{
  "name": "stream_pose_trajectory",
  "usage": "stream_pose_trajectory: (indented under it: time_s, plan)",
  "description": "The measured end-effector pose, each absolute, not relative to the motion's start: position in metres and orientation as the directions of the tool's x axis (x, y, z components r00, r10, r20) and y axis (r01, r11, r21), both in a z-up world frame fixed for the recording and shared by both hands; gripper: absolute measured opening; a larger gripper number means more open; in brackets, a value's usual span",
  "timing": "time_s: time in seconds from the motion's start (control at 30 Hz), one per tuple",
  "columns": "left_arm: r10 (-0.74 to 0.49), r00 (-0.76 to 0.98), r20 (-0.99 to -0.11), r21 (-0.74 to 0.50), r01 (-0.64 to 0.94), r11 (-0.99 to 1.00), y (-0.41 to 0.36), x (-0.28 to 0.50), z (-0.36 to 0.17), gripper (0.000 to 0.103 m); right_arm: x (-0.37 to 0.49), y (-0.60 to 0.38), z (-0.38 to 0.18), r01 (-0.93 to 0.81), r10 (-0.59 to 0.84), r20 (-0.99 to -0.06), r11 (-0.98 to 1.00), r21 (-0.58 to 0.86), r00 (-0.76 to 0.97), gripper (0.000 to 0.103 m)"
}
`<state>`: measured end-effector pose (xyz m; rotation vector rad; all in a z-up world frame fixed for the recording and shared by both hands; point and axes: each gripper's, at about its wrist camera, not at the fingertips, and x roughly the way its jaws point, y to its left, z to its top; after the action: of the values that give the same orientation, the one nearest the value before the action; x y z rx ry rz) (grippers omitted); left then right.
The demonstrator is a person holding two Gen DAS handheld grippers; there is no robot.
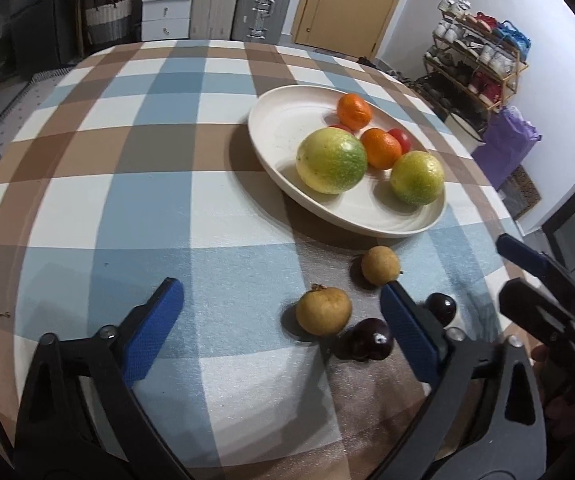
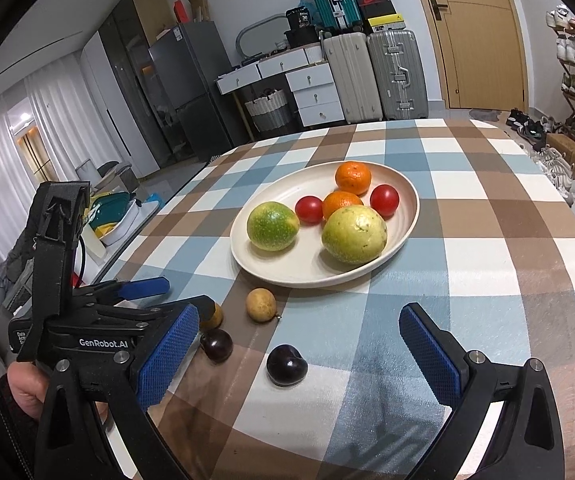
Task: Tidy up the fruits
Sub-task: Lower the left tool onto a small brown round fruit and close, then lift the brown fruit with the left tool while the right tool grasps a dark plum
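Note:
A cream plate (image 1: 275,120) (image 2: 247,256) holds two green-yellow round fruits (image 1: 331,160), two oranges (image 1: 381,148) and two red tomatoes (image 2: 384,199). In front of it, on the checked cloth, lie two small tan fruits (image 1: 323,311) (image 1: 380,265) and two dark plums (image 1: 371,338) (image 1: 441,308). My left gripper (image 1: 281,286) is open, low over the cloth. The nearer tan fruit sits between its fingers, close to the right one and untouched. My right gripper (image 2: 298,314) is open too, with one dark plum (image 2: 286,365) lying between its fingers, clear of both pads.
The two grippers are close side by side, and a hand (image 2: 27,392) holds the left one. The checked tablecloth (image 1: 127,184) covers the table. Beyond its far edge stand suitcases (image 2: 397,74), white drawers (image 2: 315,92), a door (image 2: 475,32) and a shoe rack (image 1: 475,60).

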<state>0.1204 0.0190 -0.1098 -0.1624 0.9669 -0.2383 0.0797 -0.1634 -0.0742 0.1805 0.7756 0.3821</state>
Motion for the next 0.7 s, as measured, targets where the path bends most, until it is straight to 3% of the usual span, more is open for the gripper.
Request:
stream_pose_trajectory:
  time_s: [0.2, 0.27, 0.33, 0.37, 0.7]
  plan:
    - [-0.363, 0.499, -0.787, -0.309, 0.190, 0.932, 0.015, 0.121, -0.114, 0.057, 0.081, -0.164, -0.076, -0.263, 0.398, -0.654, 0.917, 0.300, 0.644, 0.102]
    - [-0.357, 0.497, -0.791, -0.292, 0.205, 0.934, 0.011, 0.121, -0.114, 0.051, 0.082, -0.163, -0.076, -0.262, 0.397, -0.654, 0.917, 0.299, 0.644, 0.102]
    - [-0.367, 0.485, -0.794, -0.299, 0.215, 0.930, 0.010, 0.120, -0.115, 0.030, 0.082, -0.163, -0.076, -0.264, 0.397, -0.653, 0.917, 0.298, 0.645, 0.102]
    - [-0.381, 0.477, -0.792, -0.312, 0.219, 0.924, 0.011, 0.121, -0.116, 0.025, 0.082, -0.163, -0.076, -0.265, 0.397, -0.653, 0.917, 0.297, 0.645, 0.102]
    - [-0.386, 0.503, -0.773, -0.326, 0.206, 0.922, 0.021, 0.113, -0.105, 0.026, 0.078, -0.165, -0.073, -0.262, 0.393, -0.646, 0.919, 0.294, 0.654, 0.102]
